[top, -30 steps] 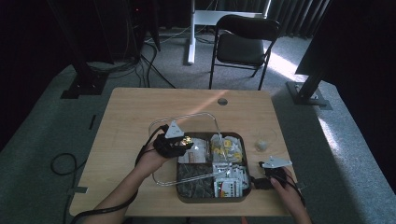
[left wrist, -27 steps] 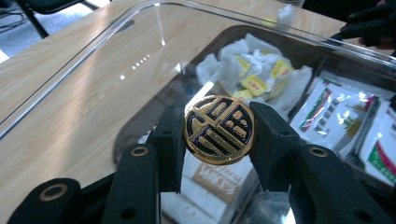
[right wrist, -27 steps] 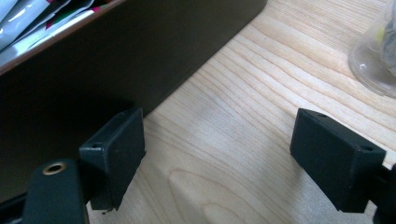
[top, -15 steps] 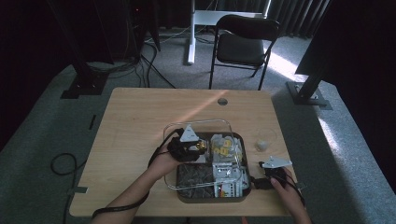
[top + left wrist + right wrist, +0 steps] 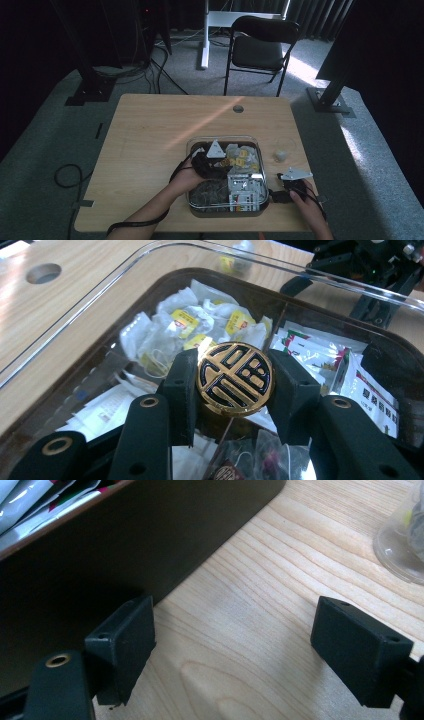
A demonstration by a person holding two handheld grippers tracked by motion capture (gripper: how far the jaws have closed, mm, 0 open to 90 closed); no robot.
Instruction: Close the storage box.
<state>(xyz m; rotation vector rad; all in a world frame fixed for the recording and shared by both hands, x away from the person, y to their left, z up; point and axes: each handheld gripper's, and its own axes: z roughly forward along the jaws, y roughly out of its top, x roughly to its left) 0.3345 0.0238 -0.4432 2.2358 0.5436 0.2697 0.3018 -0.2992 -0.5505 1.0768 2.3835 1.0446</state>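
We have the clear lid (image 5: 150,260) in hand: the left gripper (image 5: 234,382) is clenched on its round gold-and-black knob (image 5: 234,378), one pad on either side of it, and the lid hangs over the dark compartment box (image 5: 200,209) near the front edge of the desk (image 5: 150,130). In the left gripper view we look through the lid at white tea bags with yellow tags (image 5: 200,325) in the far compartment and printed sachets (image 5: 320,347) to their right. In the high view the left gripper (image 5: 206,161) sits over the box's left half, with the lid's rim roughly matching the box's outline. We cannot tell from here whether that rim already rests on the box or hovers just above it.

The right gripper (image 5: 250,645) is released, its jaws spread wide with only bare desk between them, the box's dark side wall (image 5: 125,545) just beside one jaw. In the high view the right gripper (image 5: 292,186) lies at the box's right side, and a small clear cup (image 5: 280,155) stands apart beyond it.

We judge the step to be setting the lid on the box. The next move calls for squaring the lid's corners with the box, lowering it level until the rim seats all round, and only then loosening the grip on the knob. The right gripper is well placed to steady the box if it slides.
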